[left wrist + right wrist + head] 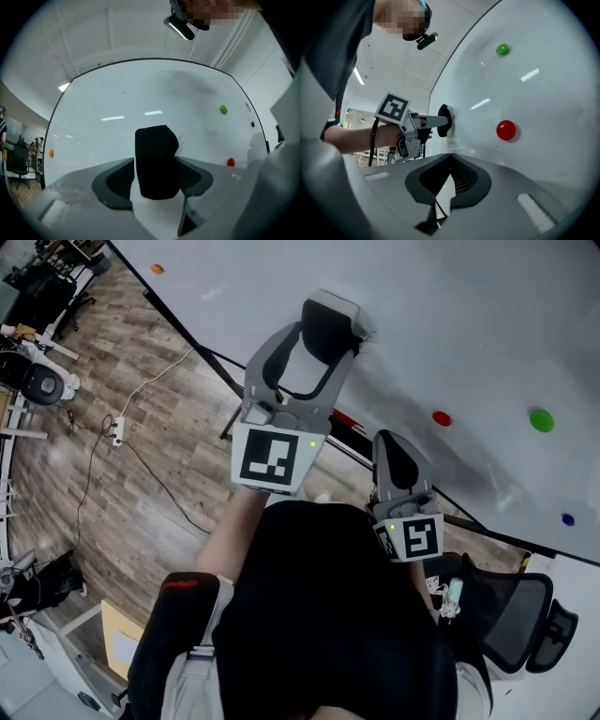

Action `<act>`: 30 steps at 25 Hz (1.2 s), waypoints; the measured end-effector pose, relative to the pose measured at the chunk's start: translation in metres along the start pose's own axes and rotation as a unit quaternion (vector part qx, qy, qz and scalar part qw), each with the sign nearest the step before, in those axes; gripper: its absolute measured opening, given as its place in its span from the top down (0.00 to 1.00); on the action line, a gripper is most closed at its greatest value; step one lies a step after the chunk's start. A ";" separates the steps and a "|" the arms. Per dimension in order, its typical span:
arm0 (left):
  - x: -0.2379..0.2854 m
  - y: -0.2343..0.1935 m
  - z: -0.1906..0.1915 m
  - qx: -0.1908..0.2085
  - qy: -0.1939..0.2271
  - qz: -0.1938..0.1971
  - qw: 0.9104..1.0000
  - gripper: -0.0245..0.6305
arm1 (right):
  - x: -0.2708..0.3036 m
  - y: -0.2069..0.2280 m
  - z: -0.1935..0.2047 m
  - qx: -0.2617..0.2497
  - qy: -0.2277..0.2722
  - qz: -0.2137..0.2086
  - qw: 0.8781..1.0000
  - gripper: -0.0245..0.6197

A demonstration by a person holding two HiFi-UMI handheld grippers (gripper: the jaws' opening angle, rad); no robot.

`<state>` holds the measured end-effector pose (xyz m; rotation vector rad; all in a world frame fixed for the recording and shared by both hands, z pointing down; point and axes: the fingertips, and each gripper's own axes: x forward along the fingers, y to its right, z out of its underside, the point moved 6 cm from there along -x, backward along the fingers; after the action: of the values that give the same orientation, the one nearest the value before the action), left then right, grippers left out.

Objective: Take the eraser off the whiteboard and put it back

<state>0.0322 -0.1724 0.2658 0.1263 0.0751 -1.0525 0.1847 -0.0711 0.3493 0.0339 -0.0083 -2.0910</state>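
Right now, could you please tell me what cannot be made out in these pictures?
Whether the eraser touches the whiteboard: head view, the left gripper covers it; right gripper view, too small to tell.
The eraser's lower end: left gripper view, sunk between the jaws.
The blue magnet: left gripper view, too small for its shape.
The whiteboard's top and right edges: head view, cut off by the frame.

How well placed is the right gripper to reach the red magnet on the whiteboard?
Probably yes: the right gripper, jaws together, faces the whiteboard with nothing between it and the red magnet. The left gripper, holding the eraser, is off to one side.
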 end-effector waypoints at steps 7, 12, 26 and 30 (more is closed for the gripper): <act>0.005 0.000 0.001 -0.009 -0.003 -0.001 1.000 0.56 | 0.001 0.000 0.001 -0.001 -0.001 0.005 1.000 0.96; 0.008 0.000 0.003 -0.012 -0.006 0.002 1.000 0.58 | 0.003 0.001 0.004 -0.002 -0.003 0.005 1.000 0.96; 0.003 0.008 0.006 0.026 -0.015 0.020 0.999 0.62 | -0.006 -0.001 0.004 0.001 -0.007 0.007 1.000 0.96; -0.003 0.009 0.006 -0.008 -0.014 0.012 1.000 0.61 | -0.009 -0.001 0.005 0.001 -0.007 0.010 1.000 0.96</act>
<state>0.0386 -0.1657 0.2723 0.0988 0.0567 -1.0299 0.1882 -0.0630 0.3542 0.0207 -0.0189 -2.0722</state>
